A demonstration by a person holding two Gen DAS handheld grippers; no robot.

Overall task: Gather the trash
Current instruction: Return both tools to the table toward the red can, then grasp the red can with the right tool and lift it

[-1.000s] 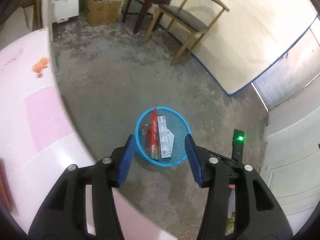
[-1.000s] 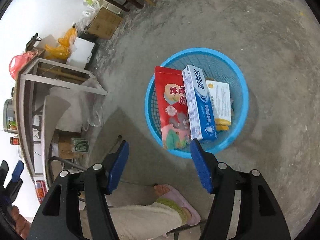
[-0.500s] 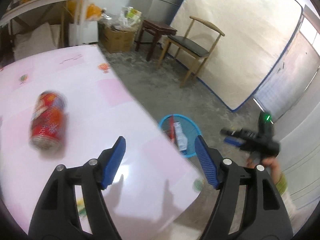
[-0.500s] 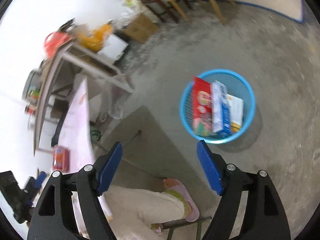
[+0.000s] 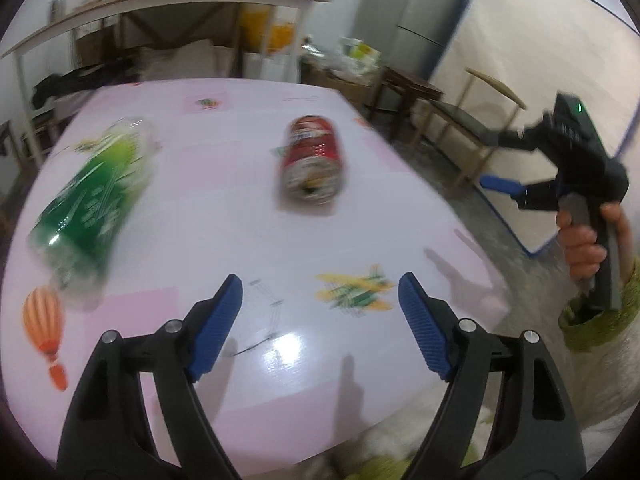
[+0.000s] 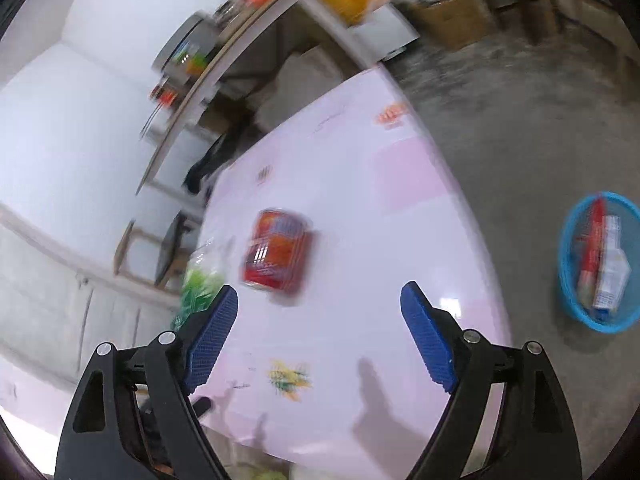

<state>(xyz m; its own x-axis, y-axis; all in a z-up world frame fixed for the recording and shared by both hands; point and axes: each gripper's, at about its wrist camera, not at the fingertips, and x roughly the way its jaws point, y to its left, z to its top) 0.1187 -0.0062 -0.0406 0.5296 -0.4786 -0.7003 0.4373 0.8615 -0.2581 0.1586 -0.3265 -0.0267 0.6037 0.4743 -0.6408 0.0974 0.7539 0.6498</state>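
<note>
A second after both cameras looked down into the blue basket [image 6: 600, 264], they now face the pink table [image 5: 248, 216]. The left gripper [image 5: 320, 320] hangs with jaws spread wide and empty, a green bottle [image 5: 88, 204] lying ahead to their left and a red can [image 5: 314, 166] ahead between them. The right gripper [image 6: 318, 332] is likewise wide apart, holding nothing, the basket on the floor to its right.

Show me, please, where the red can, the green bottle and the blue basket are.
red can [image 5: 313, 160], left wrist view, its side label.
green bottle [image 5: 92, 196], left wrist view, its label.
blue basket [image 6: 566, 280], right wrist view, its left rim.
</note>
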